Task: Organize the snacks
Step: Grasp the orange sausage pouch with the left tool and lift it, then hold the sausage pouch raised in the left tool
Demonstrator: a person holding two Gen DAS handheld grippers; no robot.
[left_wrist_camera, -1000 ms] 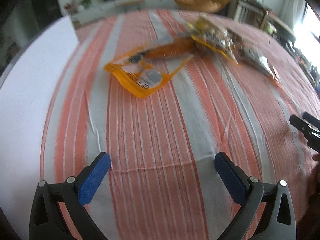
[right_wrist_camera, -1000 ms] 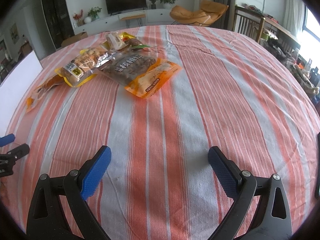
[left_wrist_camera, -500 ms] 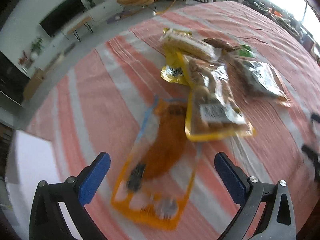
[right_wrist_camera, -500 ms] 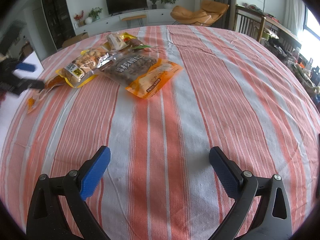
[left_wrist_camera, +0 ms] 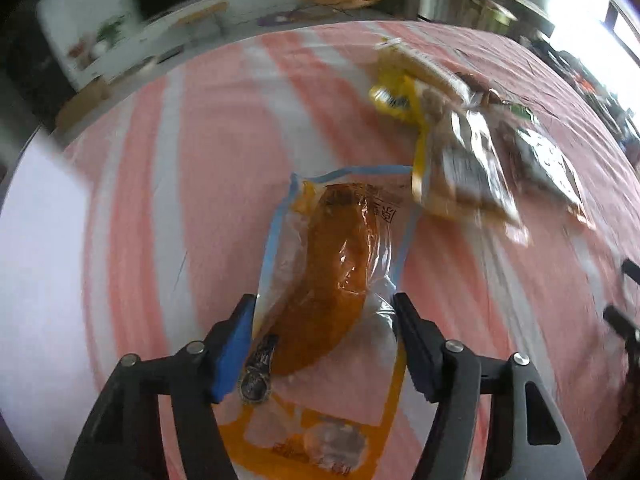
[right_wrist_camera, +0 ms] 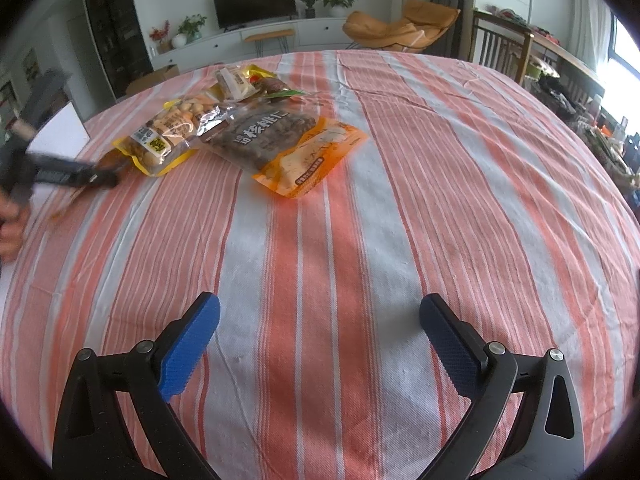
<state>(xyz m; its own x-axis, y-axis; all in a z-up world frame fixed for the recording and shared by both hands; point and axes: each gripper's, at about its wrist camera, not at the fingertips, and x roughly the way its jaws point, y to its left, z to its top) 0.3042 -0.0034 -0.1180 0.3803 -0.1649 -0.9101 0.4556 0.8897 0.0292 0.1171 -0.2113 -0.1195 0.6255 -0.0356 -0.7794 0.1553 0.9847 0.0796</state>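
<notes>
**Snack packs on striped desk: current holdings**

Left gripper (left_wrist_camera: 324, 312): jaws part-closed around the orange-filled clear pouch (left_wrist_camera: 336, 276); contact unclear. Pouch lies on the desk (right_wrist_camera: 440, 184), just beside the peanut bag (right_wrist_camera: 168, 136) and walnut bag (right_wrist_camera: 280, 140). Right gripper (right_wrist_camera: 320, 328): jaws wide, holding nothing, well apart from pouch.

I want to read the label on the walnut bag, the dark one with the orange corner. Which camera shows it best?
The right wrist view: the walnut bag lies face up, sharp and unobstructed. In the left wrist view it is blurred, far right, behind the peanut bag.
</notes>
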